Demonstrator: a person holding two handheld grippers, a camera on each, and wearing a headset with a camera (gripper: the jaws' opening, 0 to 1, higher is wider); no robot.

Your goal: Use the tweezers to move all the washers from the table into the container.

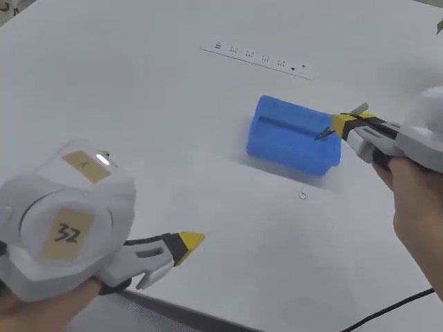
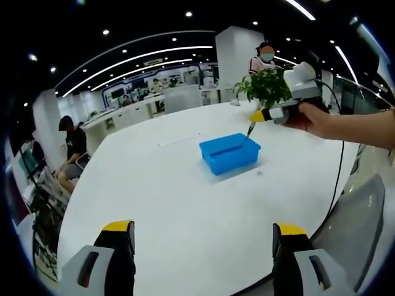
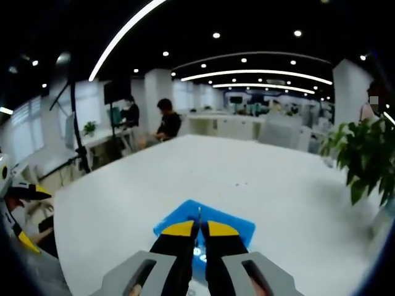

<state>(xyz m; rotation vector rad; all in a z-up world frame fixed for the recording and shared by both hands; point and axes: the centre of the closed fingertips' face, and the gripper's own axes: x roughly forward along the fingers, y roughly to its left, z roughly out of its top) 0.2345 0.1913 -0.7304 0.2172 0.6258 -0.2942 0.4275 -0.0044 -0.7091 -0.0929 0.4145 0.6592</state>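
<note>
White desk (image 1: 208, 207), open office. My right hand-held gripper (image 1: 344, 125) clenches the tweezers (image 1: 324, 133), tips over the blue container (image 1: 291, 138). One washer (image 1: 302, 196) lies at 6 o'clock from the tips, just outside the container. My left hand-held gripper (image 1: 169, 261) is released, farther off.

Tan sticker (image 1: 67, 234) on round rear housing of left tool (image 1: 172, 257): handwritten "32". Second sticker (image 1: 86, 166), just forward on same housing: mark too faint to read. Power strip (image 1: 257, 59), far ahead of tool on surface (image 1: 208, 138): markings illegible.
</note>
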